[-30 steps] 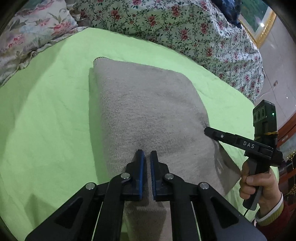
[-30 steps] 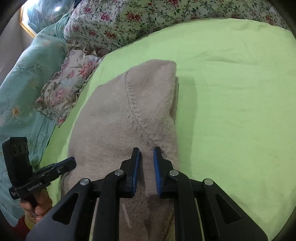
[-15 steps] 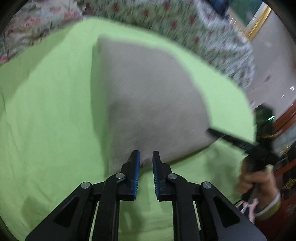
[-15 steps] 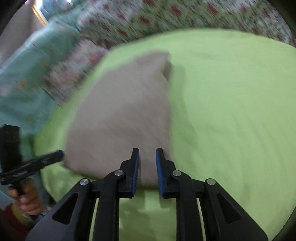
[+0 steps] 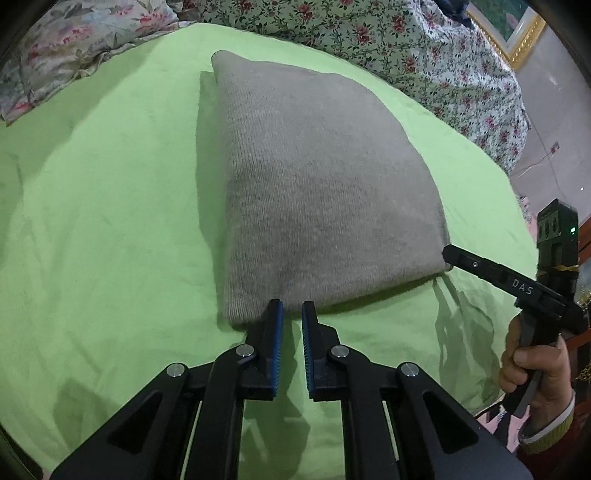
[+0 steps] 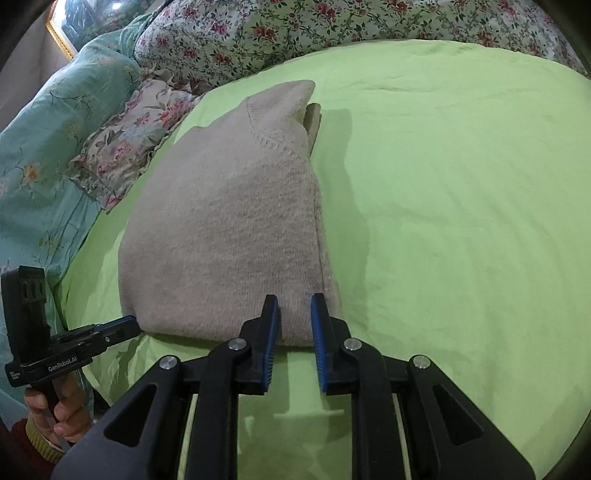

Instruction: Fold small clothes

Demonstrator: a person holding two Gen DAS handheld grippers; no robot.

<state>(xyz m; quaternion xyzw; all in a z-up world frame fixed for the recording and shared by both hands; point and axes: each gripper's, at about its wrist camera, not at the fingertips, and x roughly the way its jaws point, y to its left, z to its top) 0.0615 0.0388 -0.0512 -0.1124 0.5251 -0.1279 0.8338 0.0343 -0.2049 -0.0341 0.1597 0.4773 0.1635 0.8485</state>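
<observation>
Folded beige sweater lies flat on the green bedsheet, floral pillows beyond it. Left tongs at its near edge, fingers slightly apart, gripping nothing. Right tongs at the near corner, fingers apart, tips just over the knit.

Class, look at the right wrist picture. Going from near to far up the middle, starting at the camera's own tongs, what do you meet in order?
Right tongs → folded beige sweater → green bedsheet → floral quilt.
</observation>
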